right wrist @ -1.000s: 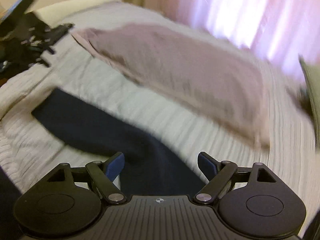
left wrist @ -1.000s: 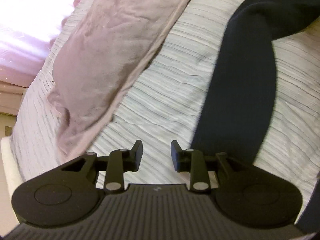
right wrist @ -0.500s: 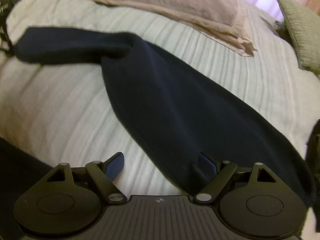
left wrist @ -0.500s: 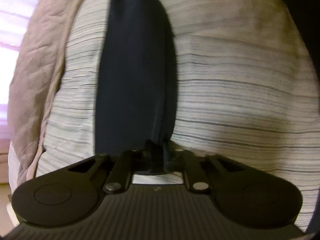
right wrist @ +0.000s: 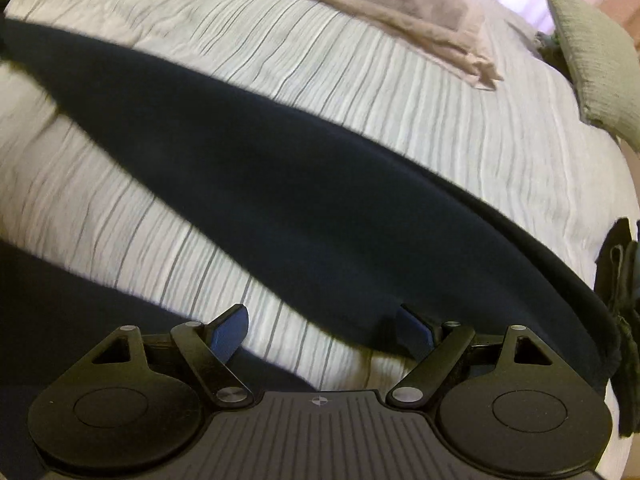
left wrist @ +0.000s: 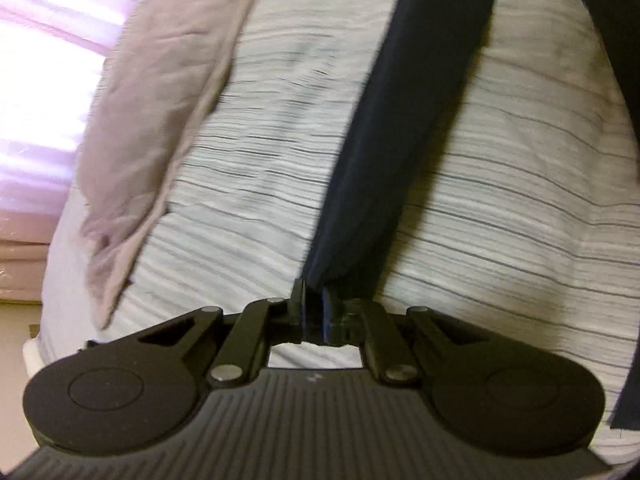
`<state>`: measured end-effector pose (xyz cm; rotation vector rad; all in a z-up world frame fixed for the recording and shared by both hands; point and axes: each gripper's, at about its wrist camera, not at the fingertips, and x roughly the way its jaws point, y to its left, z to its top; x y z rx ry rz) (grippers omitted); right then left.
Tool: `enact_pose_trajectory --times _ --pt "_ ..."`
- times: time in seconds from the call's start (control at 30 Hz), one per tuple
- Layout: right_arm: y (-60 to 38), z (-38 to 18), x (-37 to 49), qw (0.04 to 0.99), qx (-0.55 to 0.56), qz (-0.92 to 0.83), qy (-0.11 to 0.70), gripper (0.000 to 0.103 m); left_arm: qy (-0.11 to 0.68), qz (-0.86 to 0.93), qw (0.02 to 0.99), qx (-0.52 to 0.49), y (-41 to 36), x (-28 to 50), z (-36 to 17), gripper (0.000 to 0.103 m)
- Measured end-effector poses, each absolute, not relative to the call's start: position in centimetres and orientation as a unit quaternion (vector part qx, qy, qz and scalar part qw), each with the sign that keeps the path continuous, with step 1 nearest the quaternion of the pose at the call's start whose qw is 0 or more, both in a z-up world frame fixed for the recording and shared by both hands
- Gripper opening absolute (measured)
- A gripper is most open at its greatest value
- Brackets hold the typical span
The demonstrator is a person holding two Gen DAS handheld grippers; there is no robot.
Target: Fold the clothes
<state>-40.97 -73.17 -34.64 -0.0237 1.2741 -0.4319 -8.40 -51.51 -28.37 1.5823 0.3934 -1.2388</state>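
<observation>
Gripping: left tool (left wrist: 314,308) has its 2 fingers pinched together on the end of the dark garment (left wrist: 404,128), cloth caught between the pads.
Why that hold: a pinch at the very end lets the long strip be lifted and carried over, which is what a fold would want; that is my reading, not something seen.
Garment now: dark navy, stretched out long across the striped bedspread (left wrist: 500,208), running away from the left tool toward the far side of the bed. In the right wrist view it lies as a broad band (right wrist: 304,200) crossing the bed at a slant.
Right tool: right tool (right wrist: 320,328) stands wide, nothing between its blue pads; the right-hand finger (right wrist: 414,326) sits at the near edge of the cloth, whether touching or just over it I cannot tell.
Stage: 1 end held, the rest flat and unfolded along its length, so it fits a fold being started or a strip being pulled straight.
Around: a mauve pillow (right wrist: 360,4) lies beyond the garment, well apart from it; a grey-green cushion (right wrist: 600,64) sits at the far right corner.
In the way: a dark bundle (right wrist: 620,280) at the right edge of the bed lies near the garment's wide end; more dark cloth (right wrist: 60,320) shows near the right tool's left side, what it belongs to I cannot tell.
Window: bright pink curtain (left wrist: 44,80) behind the bed, washing out that side.
</observation>
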Motion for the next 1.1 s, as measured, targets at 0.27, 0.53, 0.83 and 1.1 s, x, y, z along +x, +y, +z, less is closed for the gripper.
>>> enact_pose_trajectory --times 0.27,0.53,0.83,1.1 --pt "-75.7 -32.5 -38.7 0.818 -0.010 -0.192 0.542 0.083 0.290 -0.578 0.462 0.607 -50.4 -6.2 -26.0 0.025" --pt "-81.0 -31.4 -34.0 0.849 -0.012 -0.153 0.505 0.083 0.310 -0.544 0.580 0.522 -55.6 0.0 -25.3 0.041" --pt "-85.9 -36.7 -31.4 0.793 -0.005 0.024 0.609 0.064 0.340 -0.564 0.487 0.573 -58.0 0.0 -33.1 0.027" --pt "-89.0 -33.5 -32.3 0.816 0.095 -0.009 0.570 0.036 0.352 -0.564 0.494 0.560 -57.8 1.2 -29.8 0.001"
